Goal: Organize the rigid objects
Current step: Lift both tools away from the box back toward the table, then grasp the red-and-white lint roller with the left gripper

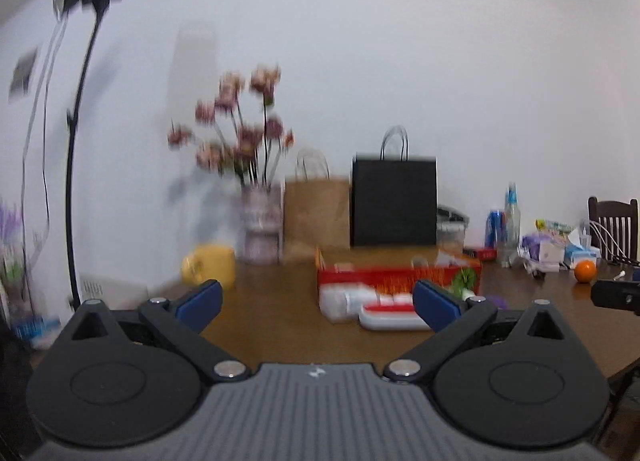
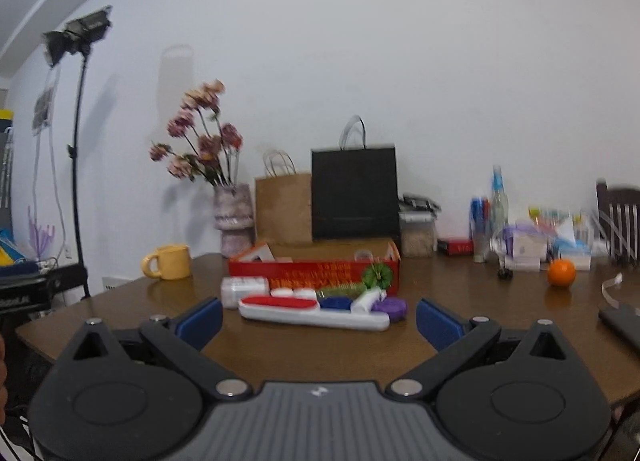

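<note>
A red cardboard box (image 2: 312, 273) stands open on the brown table (image 2: 320, 345), also seen as the red box (image 1: 400, 275) in the left wrist view. In front of it lie a long white-and-red case (image 2: 316, 311), a clear plastic container (image 2: 244, 289), a purple round lid (image 2: 390, 307) and a white small piece (image 2: 366, 301). The white-and-red case (image 1: 390, 315) and clear container (image 1: 340, 301) also show in the left wrist view. My right gripper (image 2: 318, 319) is open, hovering short of the case. My left gripper (image 1: 318, 303) is open, nothing between its fingers.
A yellow mug (image 2: 168, 261), a vase of flowers (image 2: 234, 217), a brown paper bag (image 2: 284, 209) and a black bag (image 2: 354, 193) stand at the back. Bottles, boxes and an orange (image 2: 561, 272) crowd the right. A light stand (image 2: 78, 181) rises at left. A chair (image 1: 612, 227) sits far right.
</note>
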`<state>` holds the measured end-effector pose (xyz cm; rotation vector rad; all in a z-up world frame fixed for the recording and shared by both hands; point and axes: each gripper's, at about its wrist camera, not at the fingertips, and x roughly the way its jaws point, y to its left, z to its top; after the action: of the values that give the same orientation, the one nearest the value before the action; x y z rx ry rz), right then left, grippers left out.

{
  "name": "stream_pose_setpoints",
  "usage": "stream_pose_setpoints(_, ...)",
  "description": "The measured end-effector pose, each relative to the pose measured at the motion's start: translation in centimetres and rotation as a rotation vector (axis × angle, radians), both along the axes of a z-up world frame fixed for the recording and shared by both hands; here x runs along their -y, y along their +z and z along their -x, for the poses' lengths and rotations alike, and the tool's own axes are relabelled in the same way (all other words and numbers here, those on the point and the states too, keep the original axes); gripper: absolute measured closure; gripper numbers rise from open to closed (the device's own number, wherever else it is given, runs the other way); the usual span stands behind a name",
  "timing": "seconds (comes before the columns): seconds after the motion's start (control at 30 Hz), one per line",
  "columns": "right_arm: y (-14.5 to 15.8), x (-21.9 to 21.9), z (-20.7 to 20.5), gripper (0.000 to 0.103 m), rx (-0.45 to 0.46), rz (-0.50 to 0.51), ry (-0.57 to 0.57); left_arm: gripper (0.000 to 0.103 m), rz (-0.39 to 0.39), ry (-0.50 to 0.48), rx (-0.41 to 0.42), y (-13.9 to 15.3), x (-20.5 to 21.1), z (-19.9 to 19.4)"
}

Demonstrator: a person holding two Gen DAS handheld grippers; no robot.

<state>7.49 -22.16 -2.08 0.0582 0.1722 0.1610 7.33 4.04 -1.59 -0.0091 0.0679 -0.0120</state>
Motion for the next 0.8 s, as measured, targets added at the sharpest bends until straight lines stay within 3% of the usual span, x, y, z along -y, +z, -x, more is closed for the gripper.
stream_pose_setpoints(0.1,-0.9,0.7,-2.1,0.002,-0.097,-0.004,-0.041,0.0,0.019,-0.018,-0.062,-1.0,-0.1,-1.6)
stream_pose_setpoints(0.2,-2.0,1.6,-4.5,0.012,-0.175,-0.009,-0.057,0.0,0.0,-0.021,-0.114,-1.6,0.3,-4.0)
stream_pose_setpoints(0.37,-2.1,2.7,-9.2,0.022,-0.205,0.007,-0.069,0.0,0.012,-0.036,-0.198,-1.2,1.1,-9.4)
stream_pose_setpoints(0.5,-1.8,3.5,-14.1,0.045,-0.221,0.01,-0.044,0.0,0.042,-0.061,-0.291,-1.1,1.8,-14.9)
stream_pose_setpoints(0.67,-2.2,4.7,-21.3,0.065,-0.283,-0.021,-0.024,0.013,0.037,-0.138,-0.357,-1.1,3.1,-21.7)
stream_pose_setpoints(0.73,-2.5,5.0,-23.6,0.071,-0.301,-0.03,-0.034,0.027,0.063,-0.154,-0.405,-1.4,3.2,-24.7)
stream_pose_setpoints(0.8,-3.1,5.2,-25.7,0.077,-0.345,-0.032,-0.053,0.03,0.111,-0.183,-0.478,-1.9,3.0,-27.5)
